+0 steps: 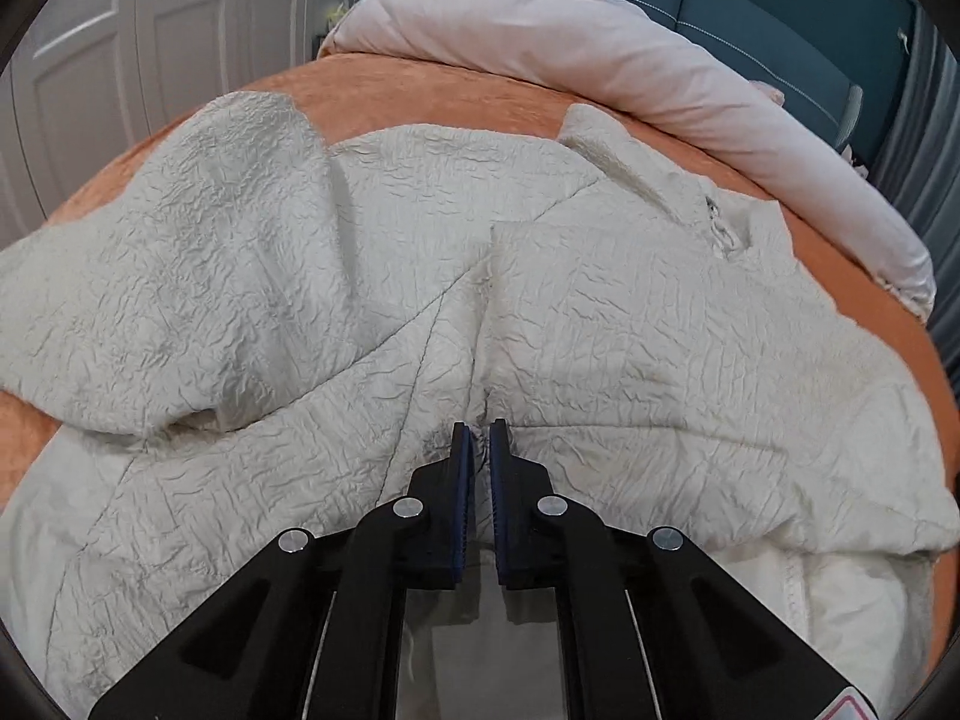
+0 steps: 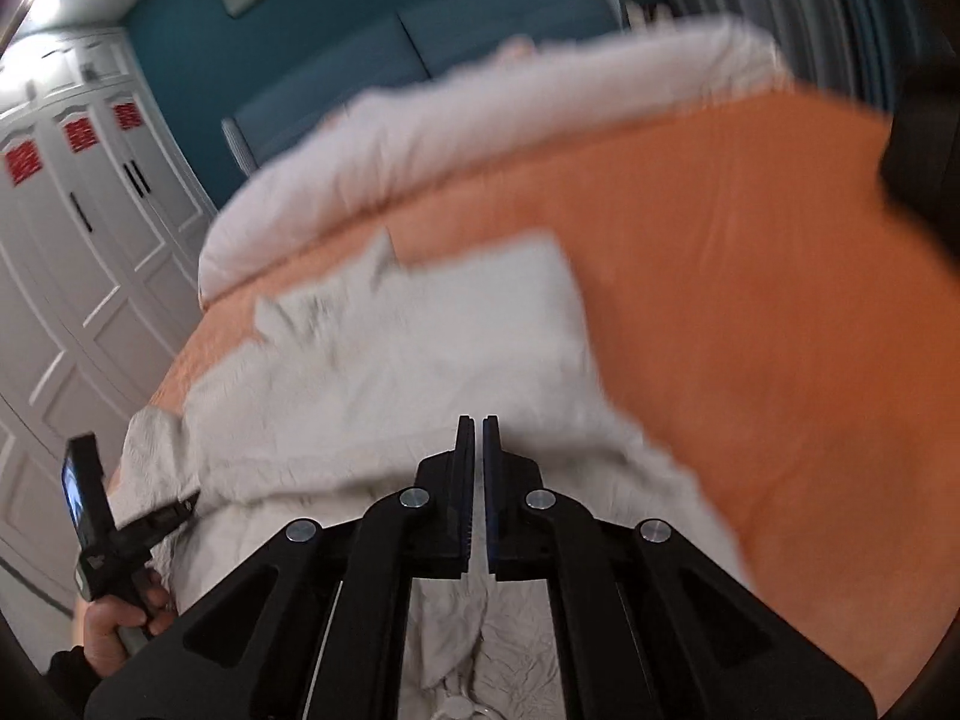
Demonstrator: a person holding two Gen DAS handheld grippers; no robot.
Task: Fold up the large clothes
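Left wrist view: left gripper [image 1: 480,427] pinched narrow on a ridge of crinkled white jacket [image 1: 372,276], spread ahead and to both sides over orange bedspread [image 1: 456,96]; collar and zipper pull [image 1: 723,237] ahead to the right, pale duvet [image 1: 600,54] beyond. Right wrist view, blurred: right gripper [image 2: 478,420] nearly closed above jacket, grip impossible to tell; wardrobe [image 2: 72,252] far left.

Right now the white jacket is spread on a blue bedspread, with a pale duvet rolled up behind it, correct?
Nearly. The bedspread is orange, not blue; the blue is the wall behind the bed. The left wrist view shows it clearly: the white jacket lies spread on the orange cover, with the pale duvet rolled up behind it.
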